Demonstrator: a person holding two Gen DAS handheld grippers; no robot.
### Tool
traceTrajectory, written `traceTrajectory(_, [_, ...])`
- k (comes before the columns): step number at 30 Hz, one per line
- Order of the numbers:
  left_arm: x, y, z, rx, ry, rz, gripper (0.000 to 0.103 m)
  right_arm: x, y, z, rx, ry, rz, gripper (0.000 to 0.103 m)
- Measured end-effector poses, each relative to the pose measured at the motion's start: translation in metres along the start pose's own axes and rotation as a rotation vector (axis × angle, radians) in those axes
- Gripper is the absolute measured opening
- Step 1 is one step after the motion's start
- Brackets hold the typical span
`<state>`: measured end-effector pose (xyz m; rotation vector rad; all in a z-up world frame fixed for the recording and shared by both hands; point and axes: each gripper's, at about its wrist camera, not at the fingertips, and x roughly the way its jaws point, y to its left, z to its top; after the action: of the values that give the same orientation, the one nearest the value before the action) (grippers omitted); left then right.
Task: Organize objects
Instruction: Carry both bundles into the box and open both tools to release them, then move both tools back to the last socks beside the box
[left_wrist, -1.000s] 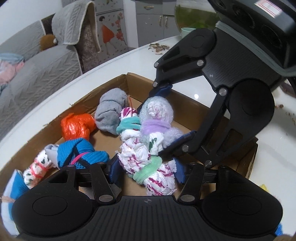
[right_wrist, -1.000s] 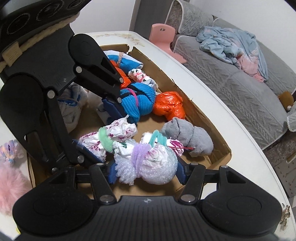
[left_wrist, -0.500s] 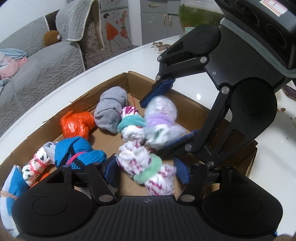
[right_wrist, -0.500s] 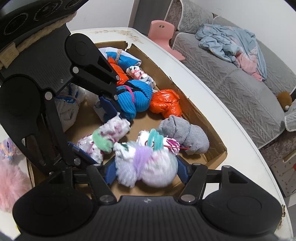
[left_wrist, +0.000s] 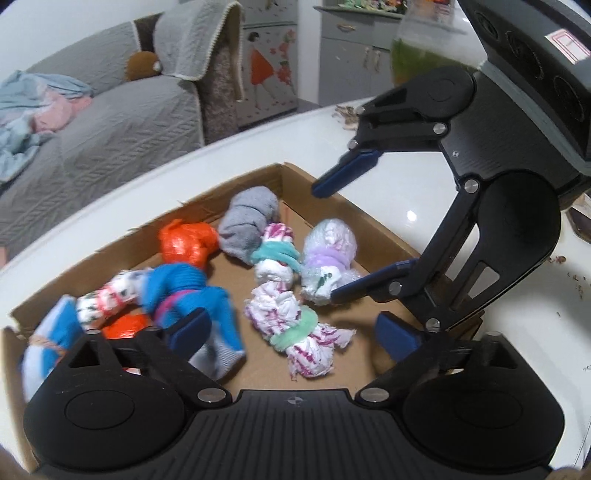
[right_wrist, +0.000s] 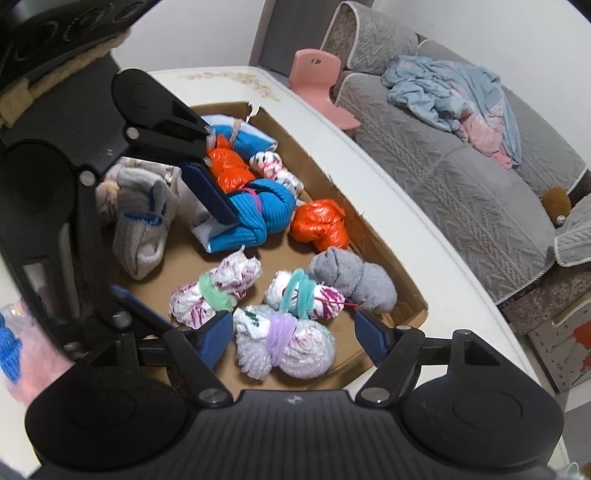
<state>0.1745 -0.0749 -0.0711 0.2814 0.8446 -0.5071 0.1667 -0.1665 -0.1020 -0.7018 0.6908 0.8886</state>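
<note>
Both claws are hovering over the shallow brown cardboard box (right_wrist: 406, 284) on the white desk (left_wrist: 424, 206), each having delivered one bundle. The left claw (left_wrist: 291, 332) is standing spread wide, nothing between its pads; the white-and-magenta plastic bundle tied with a mint green band (left_wrist: 295, 325) is lying free on the box floor beneath it. The right claw (right_wrist: 295, 338) is also spread, its jaws having just been opening; the bubble-wrap bundle tied with a lilac band (right_wrist: 284, 345) is sitting between the pads, which are standing clear of it on both sides. The bundles are lying side by side, apparently to keep the rows compact beside the grey rolled cloth (right_wrist: 351, 277), the orange plastic bundle (right_wrist: 321, 225) and the blue knitted roll (right_wrist: 258, 218).

Compared with the earlier frames, both bundles were pinched then and are released now. The left claw's jaws have opened much further, and the claw is sitting higher above the box.
</note>
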Motion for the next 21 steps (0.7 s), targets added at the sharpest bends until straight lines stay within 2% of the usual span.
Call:
traceTrajectory(4, [-0.016, 0.001, 0.001, -0.016, -0.023, 0.017, 0.103, -0.007, -0.001, 0.006, 0.038, -0.021, -0.006, 0.073])
traceTrajectory(9, [-0.030, 0.005, -0.008, -0.046, -0.022, 0.074, 0.103, -0.011, 0.003, 0.012, 0.093, -0.034, -0.021, 0.074])
traceTrajectory(16, [-0.049, 0.019, -0.021, -0.161, -0.045, 0.148, 0.103, -0.010, 0.012, 0.015, 0.219, -0.022, -0.105, 0.076])
traceTrajectory(21, [-0.067, 0.022, -0.033, -0.218, -0.066, 0.181, 0.103, -0.013, 0.025, 0.016, 0.322, -0.017, -0.160, 0.082])
